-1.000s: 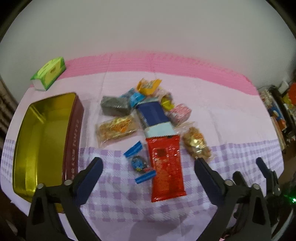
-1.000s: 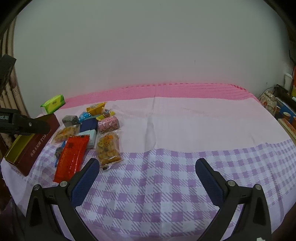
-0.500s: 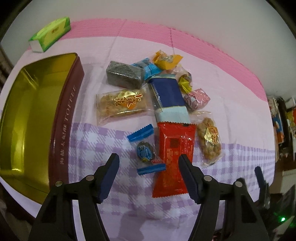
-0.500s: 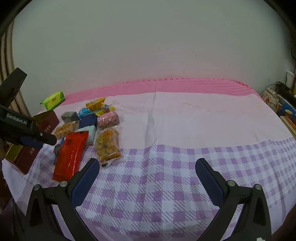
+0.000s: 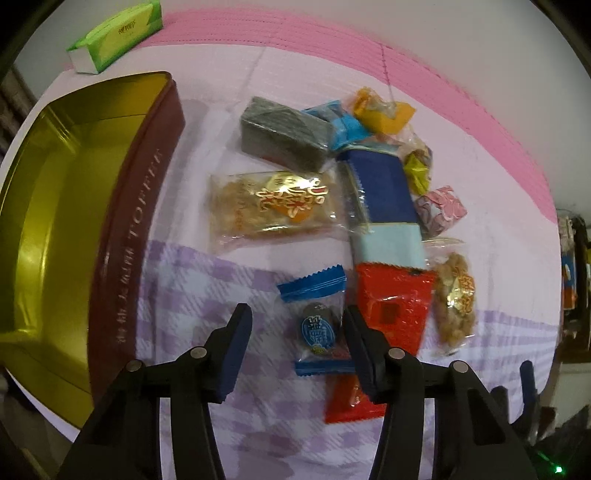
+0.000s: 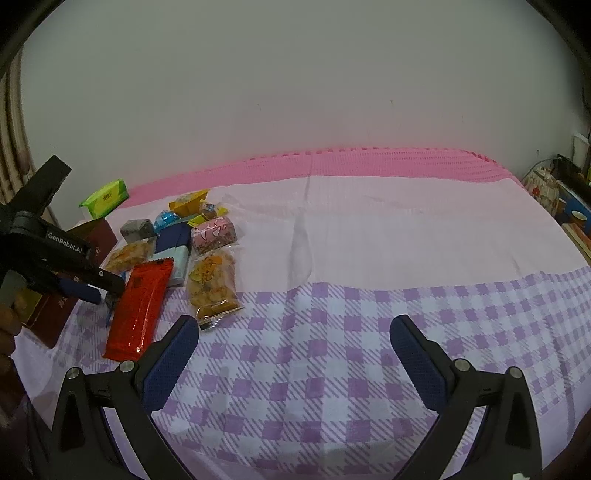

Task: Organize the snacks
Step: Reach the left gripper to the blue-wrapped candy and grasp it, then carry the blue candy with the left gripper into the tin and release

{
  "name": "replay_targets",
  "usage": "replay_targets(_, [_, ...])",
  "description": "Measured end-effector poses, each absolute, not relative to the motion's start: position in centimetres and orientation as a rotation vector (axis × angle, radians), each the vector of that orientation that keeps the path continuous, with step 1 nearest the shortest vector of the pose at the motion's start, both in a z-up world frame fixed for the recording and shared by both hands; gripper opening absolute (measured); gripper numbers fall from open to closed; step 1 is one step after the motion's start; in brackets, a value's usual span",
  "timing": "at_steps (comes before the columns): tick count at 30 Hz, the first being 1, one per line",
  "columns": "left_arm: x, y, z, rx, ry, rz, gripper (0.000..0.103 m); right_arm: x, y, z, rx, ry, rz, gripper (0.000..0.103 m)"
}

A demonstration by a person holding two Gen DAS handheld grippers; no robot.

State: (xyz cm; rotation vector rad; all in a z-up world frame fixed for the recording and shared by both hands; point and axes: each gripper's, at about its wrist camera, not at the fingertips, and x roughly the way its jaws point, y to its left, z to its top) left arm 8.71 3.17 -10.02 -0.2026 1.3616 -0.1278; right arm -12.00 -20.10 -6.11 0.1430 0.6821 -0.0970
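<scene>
A small candy in a clear wrapper with blue ends (image 5: 319, 326) lies on the checked cloth between the fingers of my left gripper (image 5: 297, 314). The jaws are closing; the right finger is at the wrapper's edge and the left finger (image 5: 236, 332) stands apart from it. A red packet (image 5: 391, 306) lies just right of the candy, partly under the right finger. Beyond lie a clear pack of golden snack (image 5: 273, 203), a grey block (image 5: 284, 129), a navy and light-blue pack (image 5: 380, 192) and a nut pack (image 5: 456, 295). My right gripper (image 6: 293, 325) hovers open over bare cloth.
An open maroon tin (image 5: 129, 229) with a gold inside stands left of the snacks, with nothing in the part that shows. A green tissue pack (image 5: 118, 33) lies behind it. Pink (image 5: 441, 208), yellow (image 5: 419, 168) and orange (image 5: 380, 110) sweets sit at the heap's far right. Shelves crowd the right edge.
My left gripper has dropped toward the blue-ended candy, tipping more steeply downward, and its jaws have narrowed around it. The right gripper has stayed where it was, still open.
</scene>
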Motion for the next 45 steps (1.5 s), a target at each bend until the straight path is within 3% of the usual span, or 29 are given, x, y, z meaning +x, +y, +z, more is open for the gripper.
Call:
replay_targets(12, [8.8,0.4,-10.5,-0.107,1.369,-0.129,0.052,-11.8,-20.4,-6.4,0.159,0.702,-0.094,0.103])
replay_targets(14, [8.8,0.2,-10.3,-0.098,1.359,-0.128,0.048,-11.7,-20.5,-6.4,0.162,0.705,-0.094,0.103])
replay_targets(16, [8.6,0.0,-10.2,-0.074,1.348,-0.123,0.032,-11.6,-20.5,-6.5,0.165,0.712,-0.094,0.103])
replay_targets(17, [8.7,-0.5,-10.2,-0.062,1.347,-0.122,0.03,-11.6,-20.6,-6.6,0.166,0.714,-0.095,0.103])
replay_targets(34, [1.7,-1.7,-6.2,0.063,1.194,-0.221,0.027,-11.2,-20.3,-6.8,0.148,0.731,-0.118,0.103])
replay_targets(45, [1.7,0.1,-4.1,0.091,1.129,-0.216,0.027,-10.5,-20.0,-7.2,0.133,0.75,-0.135,0.103])
